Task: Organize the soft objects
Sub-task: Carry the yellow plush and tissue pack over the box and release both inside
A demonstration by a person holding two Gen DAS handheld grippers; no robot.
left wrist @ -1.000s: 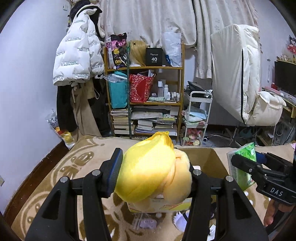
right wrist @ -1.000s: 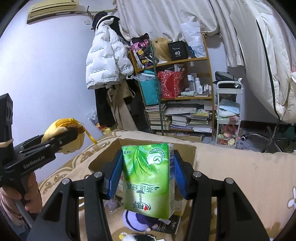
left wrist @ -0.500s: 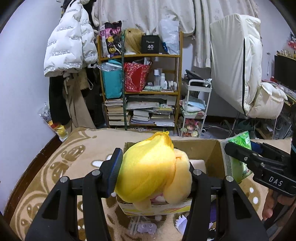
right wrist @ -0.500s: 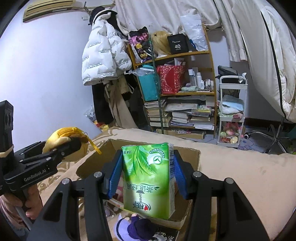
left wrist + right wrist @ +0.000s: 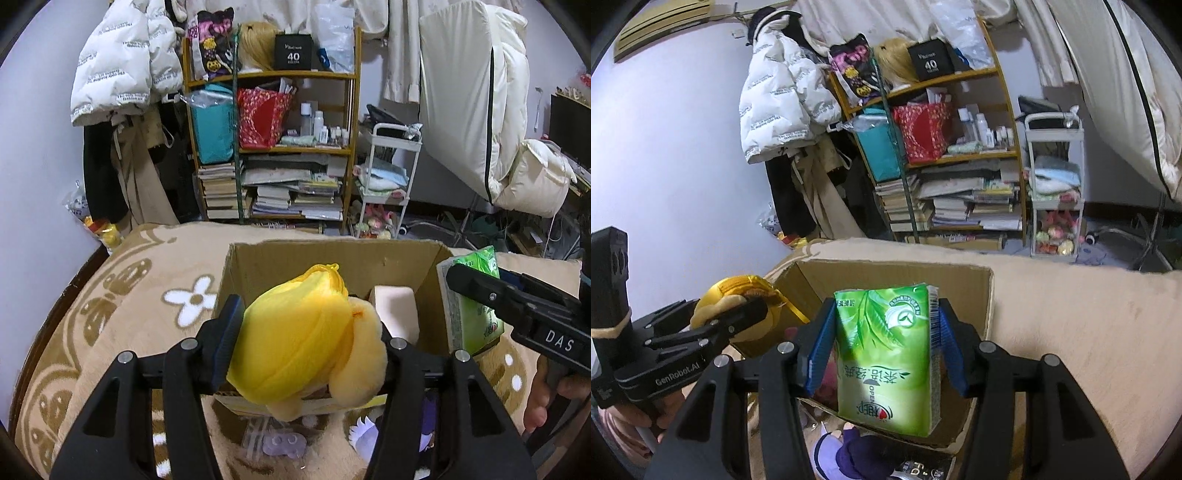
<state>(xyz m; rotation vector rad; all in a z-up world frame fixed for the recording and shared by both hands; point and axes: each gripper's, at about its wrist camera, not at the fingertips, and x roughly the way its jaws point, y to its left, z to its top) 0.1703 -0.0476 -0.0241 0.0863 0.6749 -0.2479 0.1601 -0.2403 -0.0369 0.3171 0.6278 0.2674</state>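
- the left tool [image 5: 308,347] is clamped on a yellow plush toy [image 5: 299,347], which fills the gap between its two fingers and bulges out above and below them.
- the plush hangs over the near rim of an open cardboard box [image 5: 332,258] that sits on a beige patterned blanket [image 5: 155,288]; whether the toy touches the rim cannot be told.
- inside the box, just beyond the plush, lies a pale pink block [image 5: 395,314] against the right inner wall.
- the right tool [image 5: 882,350] grips a green tissue pack [image 5: 890,362] upright between its blue pads [image 5: 816,354], squeezed from both sides.
- the pack hovers above the box opening, near its right wall; in the left wrist view it shows at the box's right edge, with the right tool's black body in front of it.
- a purple plush [image 5: 849,450] lies on the blanket at the near foot of the box, under the pack.
- in the right wrist view the left tool stands to the left, apart from the right tool, the yellow toy in its tip beside the box's left wall.
- a wooden shelf [image 5: 273,147] of books and bags stands behind the bed.
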